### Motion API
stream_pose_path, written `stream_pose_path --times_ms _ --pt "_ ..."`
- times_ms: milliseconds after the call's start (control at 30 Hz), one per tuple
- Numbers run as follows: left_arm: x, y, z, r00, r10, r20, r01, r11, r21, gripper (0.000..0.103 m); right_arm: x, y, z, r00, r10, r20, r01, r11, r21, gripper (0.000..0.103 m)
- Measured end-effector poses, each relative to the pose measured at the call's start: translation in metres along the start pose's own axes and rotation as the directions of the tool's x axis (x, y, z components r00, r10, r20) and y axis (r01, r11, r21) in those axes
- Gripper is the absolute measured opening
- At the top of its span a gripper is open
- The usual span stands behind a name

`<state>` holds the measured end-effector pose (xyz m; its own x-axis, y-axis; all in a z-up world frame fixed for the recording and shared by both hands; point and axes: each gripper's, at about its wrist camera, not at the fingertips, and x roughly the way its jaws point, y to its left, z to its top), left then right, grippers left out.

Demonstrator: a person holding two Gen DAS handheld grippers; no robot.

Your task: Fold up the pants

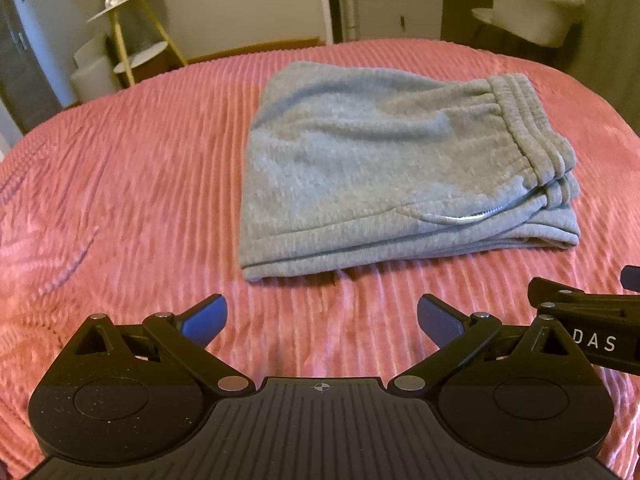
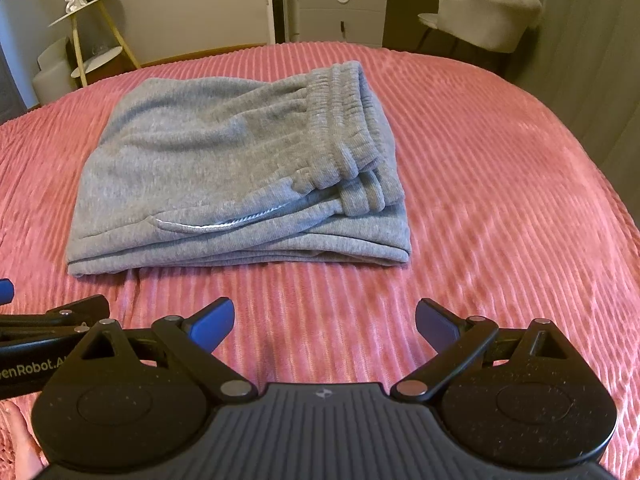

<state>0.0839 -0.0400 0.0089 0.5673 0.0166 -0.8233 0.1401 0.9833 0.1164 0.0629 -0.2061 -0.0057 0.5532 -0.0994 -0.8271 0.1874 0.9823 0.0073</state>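
Observation:
Grey sweatpants (image 1: 384, 168) lie folded into a compact stack on the pink ribbed bedspread (image 1: 120, 200), with the elastic waistband on the right side and a zip pocket at the front. They also show in the right wrist view (image 2: 224, 172). My left gripper (image 1: 322, 316) is open and empty, held over the bedspread just in front of the pants. My right gripper (image 2: 325, 320) is open and empty, beside the left one, also in front of the pants. Neither touches the cloth.
The bed's far edge meets a gold-legged side table (image 1: 132, 36) at the back left. A grey cabinet (image 2: 342, 12) and a pale upholstered chair (image 2: 486, 16) stand at the back right. The bedspread (image 2: 500, 200) stretches to the right of the pants.

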Motion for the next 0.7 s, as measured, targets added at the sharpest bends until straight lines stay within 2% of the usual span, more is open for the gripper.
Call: stream_pose_path --times_ms 700 --pt "-0.0033 -0.0014 -0.0001 1.000 0.011 0.004 -0.011 1.000 0.014 0.103 0.0000 0.0002 -0.0008 1.000 0.002 0.000 -0.002 1.000 -0.004 0.097"
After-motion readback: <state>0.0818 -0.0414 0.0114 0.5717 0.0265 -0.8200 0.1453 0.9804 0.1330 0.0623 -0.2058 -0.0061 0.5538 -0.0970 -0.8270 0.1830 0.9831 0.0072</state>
